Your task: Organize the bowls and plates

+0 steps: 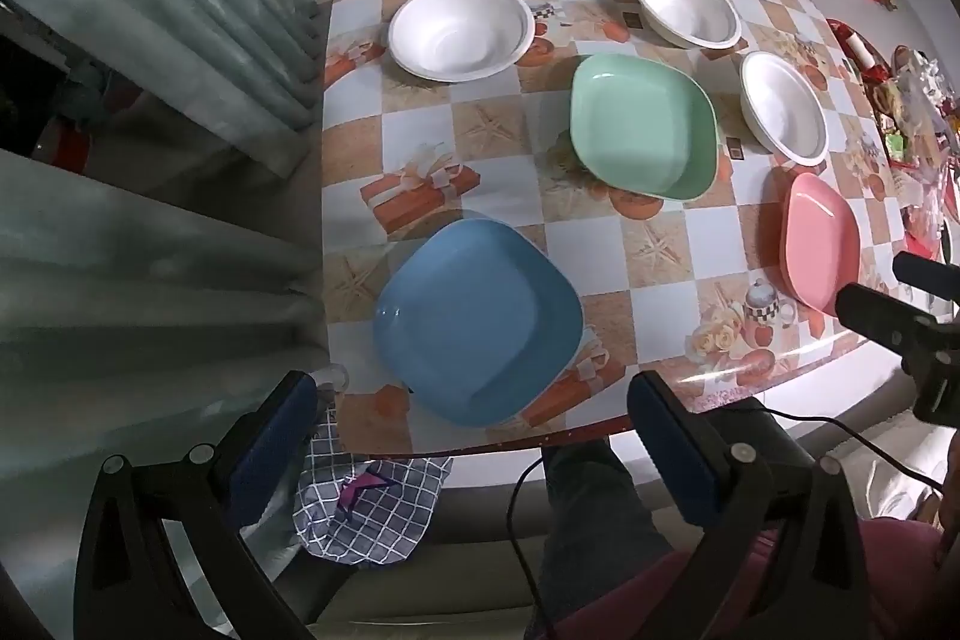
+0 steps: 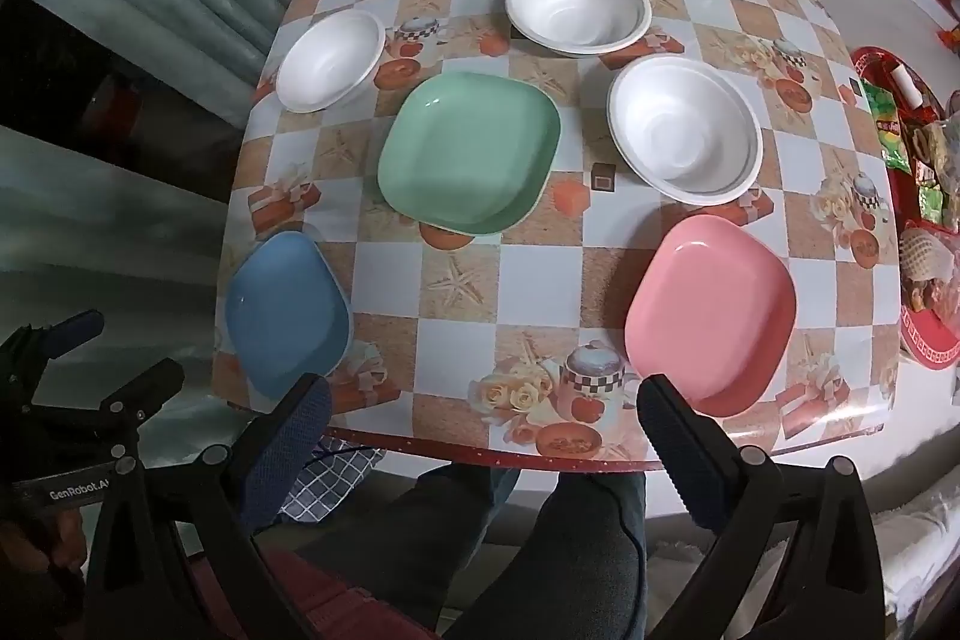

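Three square plates, blue, green and pink, and three white bowls lie apart, unstacked on the bench, so both the left gripper and right gripper hover above its near edge, jaws spread and empty.

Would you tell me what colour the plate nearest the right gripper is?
Pink: the plate shows best in the right wrist view, just ahead of the right gripper.

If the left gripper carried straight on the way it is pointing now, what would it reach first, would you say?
Most likely the blue plate. The left gripper is open, empty and aimed down at the near table edge, with that plate lying just beyond its fingertips. Depth is hard to judge, so it might meet the tablecloth edge instead.
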The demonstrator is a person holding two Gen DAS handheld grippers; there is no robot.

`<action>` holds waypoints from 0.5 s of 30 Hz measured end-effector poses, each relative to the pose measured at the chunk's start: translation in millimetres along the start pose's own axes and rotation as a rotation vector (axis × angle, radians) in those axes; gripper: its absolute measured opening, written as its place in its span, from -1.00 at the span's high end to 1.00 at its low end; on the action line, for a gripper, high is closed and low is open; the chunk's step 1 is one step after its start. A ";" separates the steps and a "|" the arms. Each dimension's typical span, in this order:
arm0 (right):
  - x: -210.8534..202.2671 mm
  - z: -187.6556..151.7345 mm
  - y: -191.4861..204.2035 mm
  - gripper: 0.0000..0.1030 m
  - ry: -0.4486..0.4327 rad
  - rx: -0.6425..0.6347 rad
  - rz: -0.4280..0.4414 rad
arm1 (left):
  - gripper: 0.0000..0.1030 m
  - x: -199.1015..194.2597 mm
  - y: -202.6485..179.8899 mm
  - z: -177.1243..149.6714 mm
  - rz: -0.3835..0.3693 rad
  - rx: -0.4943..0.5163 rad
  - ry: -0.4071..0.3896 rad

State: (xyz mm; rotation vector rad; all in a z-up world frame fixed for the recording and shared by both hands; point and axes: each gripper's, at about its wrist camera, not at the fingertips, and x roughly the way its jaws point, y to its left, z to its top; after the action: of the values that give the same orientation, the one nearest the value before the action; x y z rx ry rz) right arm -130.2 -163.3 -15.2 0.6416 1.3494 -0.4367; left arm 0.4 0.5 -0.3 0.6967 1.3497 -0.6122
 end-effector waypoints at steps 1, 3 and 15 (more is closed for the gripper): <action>0.6 0.2 0.8 -0.98 0.001 -0.001 -0.002 | -1.00 0.5 0.5 -0.2 -0.001 -0.002 0.002; -0.4 -0.3 -2.5 -0.98 -0.007 -0.002 0.008 | -1.00 1.6 1.1 -0.5 -0.004 -0.005 0.005; 0.4 2.0 -2.2 -0.98 0.003 -0.012 -0.046 | -1.00 1.2 -1.4 -3.2 0.002 0.007 -0.014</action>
State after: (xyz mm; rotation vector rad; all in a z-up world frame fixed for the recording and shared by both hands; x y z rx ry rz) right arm -130.0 -166.3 -15.7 0.6027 1.3712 -0.4644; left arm -2.6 2.0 -2.0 0.6977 1.3342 -0.6199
